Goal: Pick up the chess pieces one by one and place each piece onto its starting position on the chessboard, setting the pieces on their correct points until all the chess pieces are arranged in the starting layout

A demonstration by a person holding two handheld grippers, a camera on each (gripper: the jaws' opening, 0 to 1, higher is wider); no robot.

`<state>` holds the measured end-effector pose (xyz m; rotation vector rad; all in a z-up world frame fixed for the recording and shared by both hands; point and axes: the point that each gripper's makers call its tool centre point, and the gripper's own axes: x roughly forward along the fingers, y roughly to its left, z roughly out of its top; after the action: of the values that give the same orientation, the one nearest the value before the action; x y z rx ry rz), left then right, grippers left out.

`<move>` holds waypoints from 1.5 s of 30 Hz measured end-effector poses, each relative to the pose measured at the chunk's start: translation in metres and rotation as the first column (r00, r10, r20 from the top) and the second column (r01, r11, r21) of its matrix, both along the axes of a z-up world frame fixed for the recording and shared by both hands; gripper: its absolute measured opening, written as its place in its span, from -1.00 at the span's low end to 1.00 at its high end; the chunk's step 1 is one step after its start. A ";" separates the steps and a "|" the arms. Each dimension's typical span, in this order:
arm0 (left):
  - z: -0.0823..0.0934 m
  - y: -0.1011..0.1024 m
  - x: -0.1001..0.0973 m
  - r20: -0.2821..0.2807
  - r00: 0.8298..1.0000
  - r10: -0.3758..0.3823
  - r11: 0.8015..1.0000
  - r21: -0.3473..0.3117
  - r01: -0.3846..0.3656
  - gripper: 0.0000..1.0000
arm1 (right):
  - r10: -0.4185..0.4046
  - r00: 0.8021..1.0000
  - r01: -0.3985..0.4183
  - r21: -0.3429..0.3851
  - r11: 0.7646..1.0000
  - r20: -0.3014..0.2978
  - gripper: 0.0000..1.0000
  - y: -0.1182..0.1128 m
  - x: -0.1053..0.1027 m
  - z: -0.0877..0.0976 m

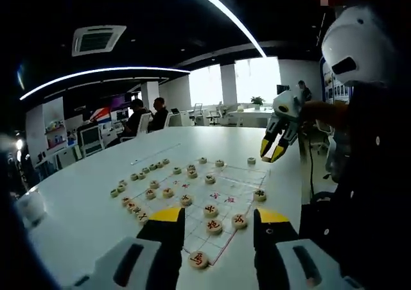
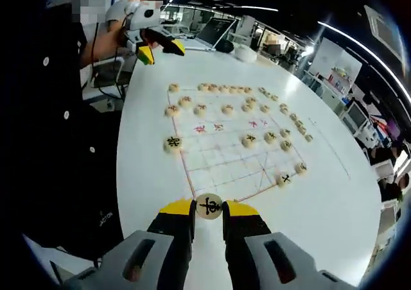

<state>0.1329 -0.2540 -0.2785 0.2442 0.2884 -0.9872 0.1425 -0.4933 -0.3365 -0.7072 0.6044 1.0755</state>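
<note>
The right gripper [image 2: 209, 208] has its yellow-tipped black jaws pinched on a round pale wooden chess piece with a black character [image 2: 209, 206], held just off the near corner of the chessboard [image 2: 218, 155] — a thin sheet of red grid lines lying flat on the white oval table [image 2: 334, 200]. In the left gripper view that same right gripper [image 1: 273, 154] hangs in the air above the far side of the board, jaws angled down. The left gripper [image 1: 215, 218] hovers with its jaws spread wide and nothing between them, above the board edge nearest it, where several red-marked wooden discs [image 1: 212, 226] sit on grid points. Most of the remaining discs lie in a loose curving row [image 2: 282, 110] along one side of the sheet and just off it, and a lone black-marked disc [image 2: 173, 142] rests at the opposite edge. The step in hand looks like a carry: one black piece lifted and awaiting its point. The next move, as I judge it, calls for lowering the piece flat onto the correct intersection on the black side — the corner point just ahead seems likely — then parting the jaws without nudging neighbours. Many pieces are still unplaced, so the task looks well short of done.
</note>
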 end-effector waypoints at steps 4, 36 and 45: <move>-0.002 0.003 -0.001 -0.004 1.000 0.016 1.000 -0.001 -0.016 -0.10 | 0.005 1.000 -0.005 -0.019 1.000 -0.016 -0.63 -0.001 0.001 -0.010; -0.013 0.019 0.004 -0.076 0.993 0.090 0.996 -0.010 -0.091 -0.07 | -0.008 0.999 0.010 0.036 0.999 -0.048 -0.44 -0.001 -0.002 -0.008; -0.042 0.042 0.037 -0.215 0.954 0.207 0.978 0.040 -0.203 -0.03 | -0.064 0.998 0.065 0.111 0.992 -0.012 -0.44 -0.003 -0.006 0.005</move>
<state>0.1696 -0.2124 -0.3207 0.1179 0.5131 -0.8055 0.1364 -0.4965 -0.3314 -0.5823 0.5665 1.0443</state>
